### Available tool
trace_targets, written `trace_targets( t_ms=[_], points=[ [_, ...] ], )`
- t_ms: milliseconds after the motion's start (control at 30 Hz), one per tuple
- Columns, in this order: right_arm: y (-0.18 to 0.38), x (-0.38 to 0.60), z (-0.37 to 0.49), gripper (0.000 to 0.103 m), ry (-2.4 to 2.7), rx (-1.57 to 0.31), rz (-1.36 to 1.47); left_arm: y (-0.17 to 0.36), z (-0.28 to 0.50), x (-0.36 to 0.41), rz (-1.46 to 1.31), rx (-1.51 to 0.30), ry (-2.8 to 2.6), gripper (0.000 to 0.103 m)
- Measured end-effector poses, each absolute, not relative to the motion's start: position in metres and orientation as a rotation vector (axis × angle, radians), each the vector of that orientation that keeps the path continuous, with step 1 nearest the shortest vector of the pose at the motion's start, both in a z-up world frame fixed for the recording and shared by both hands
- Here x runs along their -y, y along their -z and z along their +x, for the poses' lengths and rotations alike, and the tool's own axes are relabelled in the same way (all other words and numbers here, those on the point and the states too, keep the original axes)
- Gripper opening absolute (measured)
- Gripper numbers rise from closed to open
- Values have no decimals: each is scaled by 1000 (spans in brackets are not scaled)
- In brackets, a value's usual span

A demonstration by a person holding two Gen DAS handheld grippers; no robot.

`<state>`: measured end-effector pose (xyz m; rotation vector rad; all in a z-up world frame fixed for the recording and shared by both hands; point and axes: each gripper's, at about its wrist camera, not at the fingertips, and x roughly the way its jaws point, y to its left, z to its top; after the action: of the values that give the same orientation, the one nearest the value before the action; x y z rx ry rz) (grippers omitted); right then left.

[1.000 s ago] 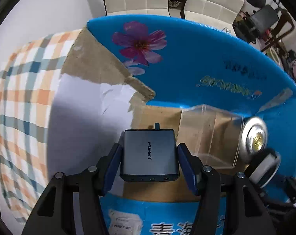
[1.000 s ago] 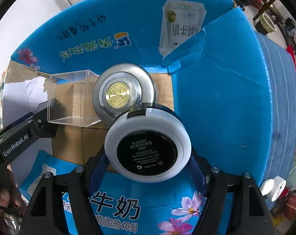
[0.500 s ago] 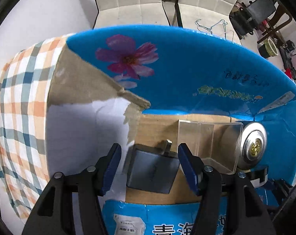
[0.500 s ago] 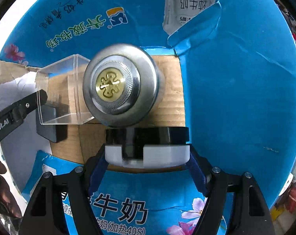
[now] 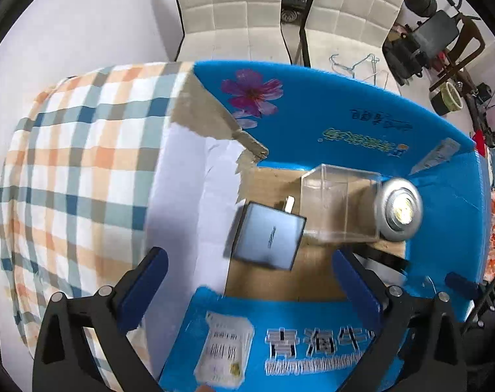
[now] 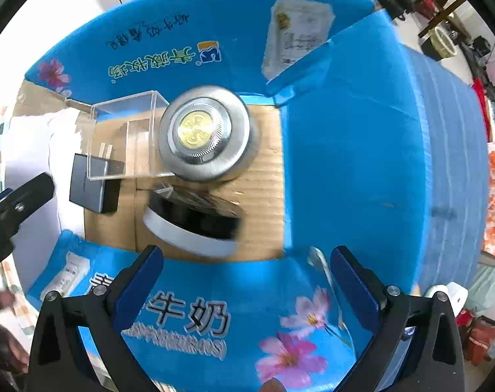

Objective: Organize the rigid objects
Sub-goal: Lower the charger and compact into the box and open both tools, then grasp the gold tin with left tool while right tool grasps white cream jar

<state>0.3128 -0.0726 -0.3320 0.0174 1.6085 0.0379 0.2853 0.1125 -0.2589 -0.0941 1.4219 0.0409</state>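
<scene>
- Lying flat on the brown cardboard floor of the blue milk carton [image 5: 362,121], the dark grey charger [image 5: 268,235] sits at the left side of the box, its metal prongs pointing away toward the far wall, one edge overlapping the white paper lining
- Just right of it stands a clear acrylic cube [image 5: 340,204], its near left corner touching or nearly touching the charger
- Against the cube's right side is a round silver tin [image 6: 203,134] with a gold emblem on its lid, close to the carton's far right corner
- In front of the tin a round black-and-white disc [image 6: 195,225] lies tilted on the cardboard, blurred in the right wrist view
- The left gripper [image 5: 250,281] hangs above the near wall of the carton, its blue-padded fingers [image 5: 143,285] spread wide with nothing between them, the charger lying clear ahead of them
- The right gripper [image 6: 247,281] is likewise above the near flap, fingers [image 6: 353,285] wide apart and empty, the disc just beyond their tips
- The carton rests on a table covered with an orange, blue and white checked cloth [image 5: 74,176]
- Beyond the table stand two cream padded chairs [image 5: 234,6], with dark furniture and clutter off to the right
</scene>
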Motion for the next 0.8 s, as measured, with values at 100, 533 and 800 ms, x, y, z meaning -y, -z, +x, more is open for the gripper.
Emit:
trace_targets(
  t_ms=[100,533,800],
  points=[
    [311,81,297,103,-45,-1579,16,242,268,-110,-82,-1385,-33,103],
    [225,79,234,103,-103,-1417,37,167,207,-99,-57,-1234,-22,103],
    [167,94,205,103,-128,-1314,46,121,171,-87,-38,-1151,-14,103]
  ],
)
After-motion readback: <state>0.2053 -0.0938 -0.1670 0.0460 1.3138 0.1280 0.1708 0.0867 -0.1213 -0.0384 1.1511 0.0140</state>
